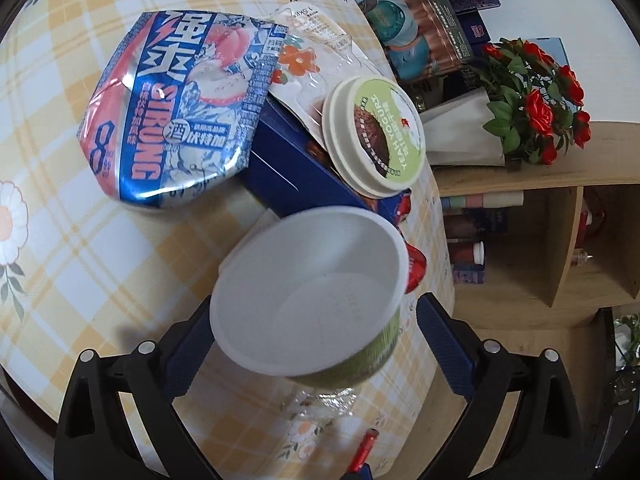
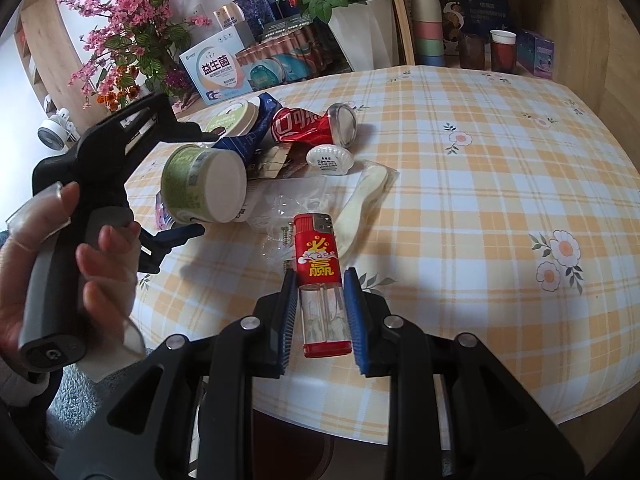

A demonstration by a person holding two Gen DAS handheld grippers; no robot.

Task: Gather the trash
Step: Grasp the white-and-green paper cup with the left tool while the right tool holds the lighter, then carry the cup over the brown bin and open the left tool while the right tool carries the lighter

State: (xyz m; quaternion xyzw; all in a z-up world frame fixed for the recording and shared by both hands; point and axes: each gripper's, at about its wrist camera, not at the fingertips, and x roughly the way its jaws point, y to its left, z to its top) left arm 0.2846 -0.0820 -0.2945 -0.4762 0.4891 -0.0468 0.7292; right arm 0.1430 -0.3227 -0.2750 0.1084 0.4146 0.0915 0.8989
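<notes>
Left gripper (image 1: 316, 344): we straddle the yogurt cup (image 1: 308, 300) with jaws wide, pads apparently not pressing (contact on the near side is hard to judge); it could roll or slip when we close
Right gripper (image 2: 320, 308): narrow, clamped on the lighter (image 2: 320, 276); a loose pinch might let it slide
Trash pile: crushed can (image 1: 172, 120) at ten o'clock and lid (image 1: 376, 136) at one o'clock of the cup; a careless sweep scatters them

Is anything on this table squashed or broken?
Yes. The blue can is crushed flat, and the red can beside the white shell-shaped piece is crumpled too. The green yogurt cup lies on its side, its lid off.
</notes>
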